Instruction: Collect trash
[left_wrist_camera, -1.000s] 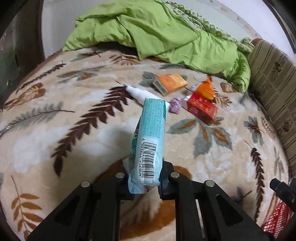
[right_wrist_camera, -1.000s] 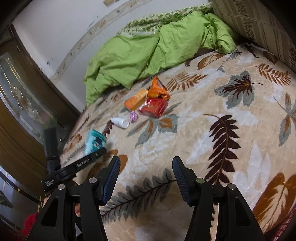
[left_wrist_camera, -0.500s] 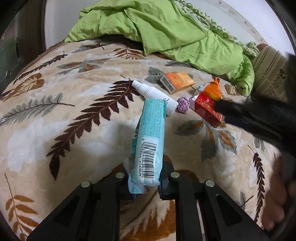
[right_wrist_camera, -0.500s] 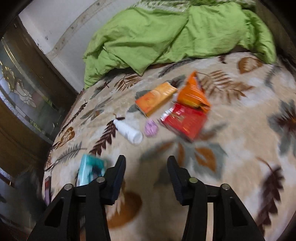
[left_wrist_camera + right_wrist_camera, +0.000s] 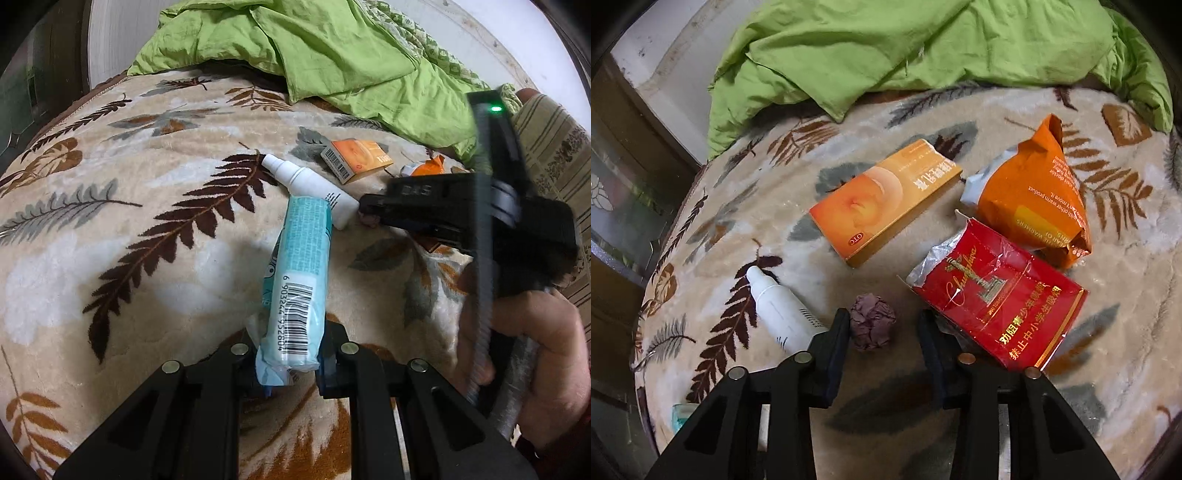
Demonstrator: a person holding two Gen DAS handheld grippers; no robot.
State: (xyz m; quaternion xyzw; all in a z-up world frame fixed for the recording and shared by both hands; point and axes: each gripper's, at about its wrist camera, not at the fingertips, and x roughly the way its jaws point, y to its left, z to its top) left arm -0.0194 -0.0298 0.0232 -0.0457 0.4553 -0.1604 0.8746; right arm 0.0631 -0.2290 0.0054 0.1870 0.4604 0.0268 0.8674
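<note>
Teal packet (image 5: 299, 273) tight in left tool (image 5: 291, 338); right tool (image 5: 883, 320) closing, jaws astride purple paper ball (image 5: 871, 328).

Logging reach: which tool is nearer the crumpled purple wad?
Right. The right tool straddles the purple wad, pads not yet pressing. The left tool sits back, clamped on the teal packet.

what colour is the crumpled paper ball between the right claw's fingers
Dull purple crumpled paper ball, clearest in the right wrist view.

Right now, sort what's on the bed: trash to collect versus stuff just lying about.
Trash: teal packet, purple wad, red pack, orange pouch, orange box, white bottle.
Lying about: green quilt, leaf blanket, striped pillow.
</note>
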